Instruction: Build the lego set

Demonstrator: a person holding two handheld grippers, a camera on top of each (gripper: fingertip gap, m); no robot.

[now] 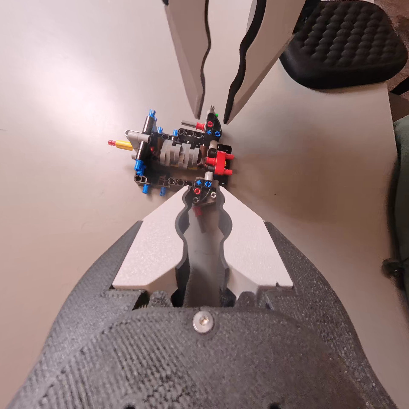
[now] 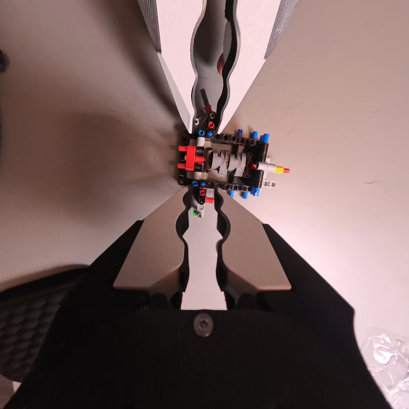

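Note:
A Lego Technic assembly [image 1: 177, 155] lies on the beige table [image 1: 66, 88]: a black beam frame, a grey spiral core, a red block at one end, a yellow and red axle at the other, and blue pins along the sides. My left gripper [image 1: 204, 190] is shut on the near black curved panel [image 1: 202, 190] of the assembly. My right gripper [image 2: 201, 192] straddles the opposite black curved panel [image 2: 197, 197], slightly open, with a small gap showing at one finger. It faces the left gripper across the assembly [image 2: 223, 163]. The right gripper also shows in the left wrist view [image 1: 212, 119].
A black mesh chair seat [image 1: 343, 44] sits past the table edge at the upper right. A dark green item [image 1: 401, 177] lies beyond the right edge. A crumpled clear plastic bag [image 2: 387, 365] lies on the table near the right gripper. There is about 6 cm between the tips of the two grippers.

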